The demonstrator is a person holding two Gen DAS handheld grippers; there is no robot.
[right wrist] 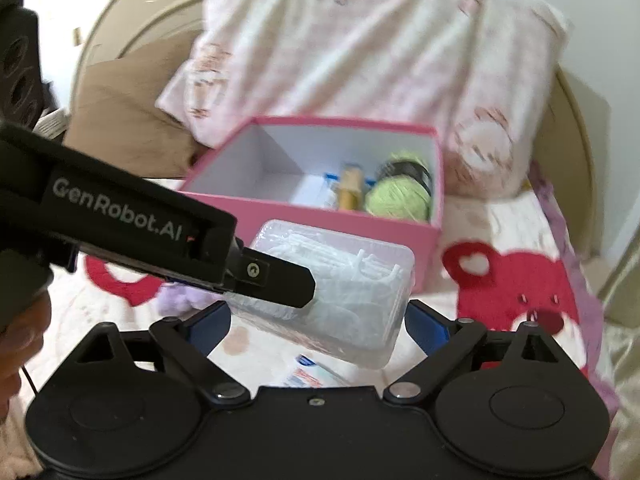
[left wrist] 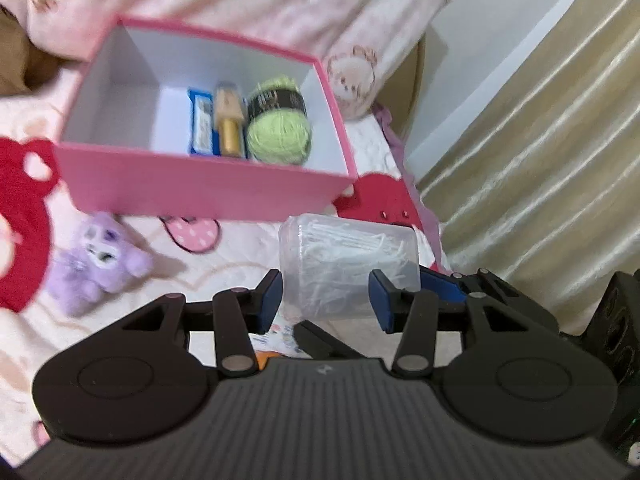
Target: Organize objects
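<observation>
Clear plastic container packed with white floss picks sits gripped between the left tool's blue pads, lifted just in front of the pink box; right tool is spread wide around its lower end, contact unclear. Box rests on a bed with pink bear-print bedding, pillows behind, cream curtain beside. Green yarn, gold tube and blue pack are inside the box; purple plush lies just in front of it.

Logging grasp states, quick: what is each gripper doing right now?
Left gripper: closed on the clear plastic box of white floss picks.
Right gripper: open, fingers either side of that box, holding nothing.
</observation>
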